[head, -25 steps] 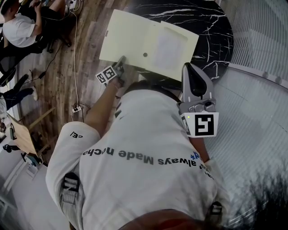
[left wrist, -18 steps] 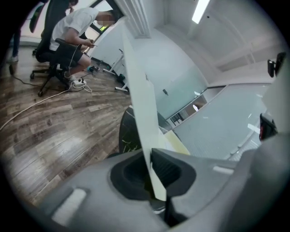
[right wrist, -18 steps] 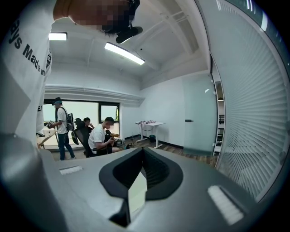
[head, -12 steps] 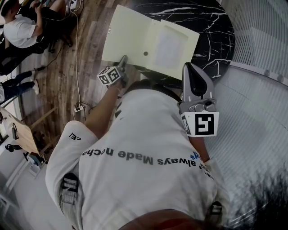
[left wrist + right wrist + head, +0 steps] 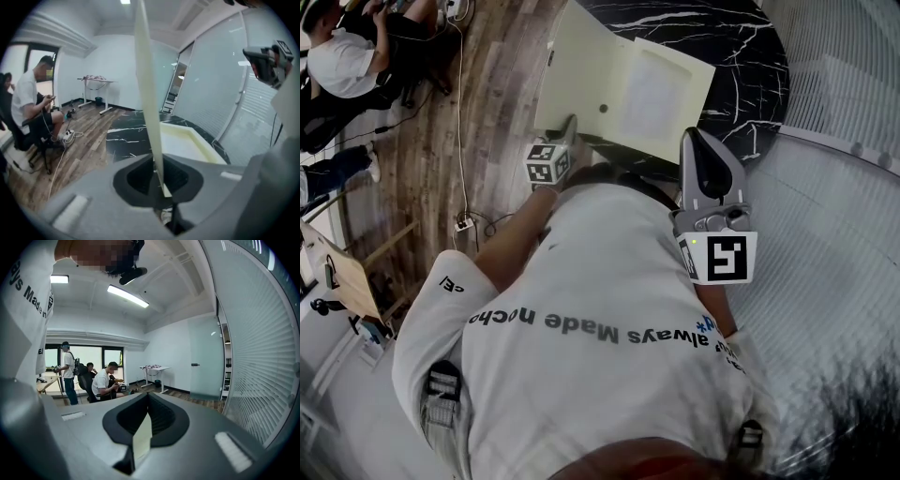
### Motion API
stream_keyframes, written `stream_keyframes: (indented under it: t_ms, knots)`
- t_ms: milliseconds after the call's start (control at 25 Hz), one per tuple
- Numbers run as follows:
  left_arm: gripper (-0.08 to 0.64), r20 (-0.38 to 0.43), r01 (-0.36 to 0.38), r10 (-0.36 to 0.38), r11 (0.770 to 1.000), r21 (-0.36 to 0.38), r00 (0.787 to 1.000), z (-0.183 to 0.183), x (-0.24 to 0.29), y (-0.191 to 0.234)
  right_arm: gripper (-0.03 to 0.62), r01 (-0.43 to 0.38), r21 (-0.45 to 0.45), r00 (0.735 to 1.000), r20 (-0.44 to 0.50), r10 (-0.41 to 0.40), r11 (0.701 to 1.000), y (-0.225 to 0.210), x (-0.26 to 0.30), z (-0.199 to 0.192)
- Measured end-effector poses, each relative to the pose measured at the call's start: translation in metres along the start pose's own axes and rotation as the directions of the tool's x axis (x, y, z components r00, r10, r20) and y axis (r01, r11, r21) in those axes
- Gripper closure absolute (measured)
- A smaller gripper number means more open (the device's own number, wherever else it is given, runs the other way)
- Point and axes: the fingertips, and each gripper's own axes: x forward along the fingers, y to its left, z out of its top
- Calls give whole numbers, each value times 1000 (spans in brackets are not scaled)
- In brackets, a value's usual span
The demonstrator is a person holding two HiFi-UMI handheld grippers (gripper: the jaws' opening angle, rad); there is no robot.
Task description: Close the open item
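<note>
A pale yellow folder [image 5: 649, 94] lies open on the round black marble table [image 5: 741, 47]. Its left cover [image 5: 574, 66] stands raised, almost on edge. My left gripper [image 5: 570, 124] is shut on that cover's near edge. In the left gripper view the cover [image 5: 147, 93] rises as a thin upright sheet out of the left gripper [image 5: 159, 180], whose jaws have just been opening slightly with the cover still between them. The folder's right half [image 5: 180, 143] lies flat. My right gripper [image 5: 698, 139] is at that half's near edge, and in its own view the right gripper [image 5: 143, 427] pinches a pale yellow corner.
A wooden floor with a cable and power strip [image 5: 461, 223] runs along the table's left. People sit at the far left [image 5: 342, 56]. A frosted glass wall with blinds [image 5: 834, 187] stands close on the right. A white desk [image 5: 96, 82] is at the far wall.
The left gripper has risen, shifted right and rolled, taking the left cover from flat to nearly upright. The right gripper and the folder's right half have stayed put.
</note>
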Motion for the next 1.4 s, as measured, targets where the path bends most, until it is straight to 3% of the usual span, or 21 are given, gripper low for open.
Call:
stream_keyframes:
  t_ms: [200,400,480,720,1160,1400]
  knots:
    - [522,-71,-19,33,984,180,997,0,2,-18,591,2,0,1000,0,-2,1000,-2,-4,0]
    - [514,-124,-12,62,930,367,990,1,7,-44,591,2,3,1000,3,-2,1000,-5,-9,-3]
    - [514,-143,-6,77,898,440,987,-1,10,-55,591,3,4,1000,5,-3,1000,-5,-10,-3]
    - [503,-221,78,82,772,631,972,-9,21,-95,591,10,6,1000,7,-10,1000,-6,-16,-4]
    - [503,-378,259,68,618,743,923,-38,54,-143,591,45,38,999,-11,-44,998,-18,-25,-22]
    - [488,-441,330,94,531,780,892,-57,65,-155,591,105,81,992,-78,-99,991,-37,-25,-65]
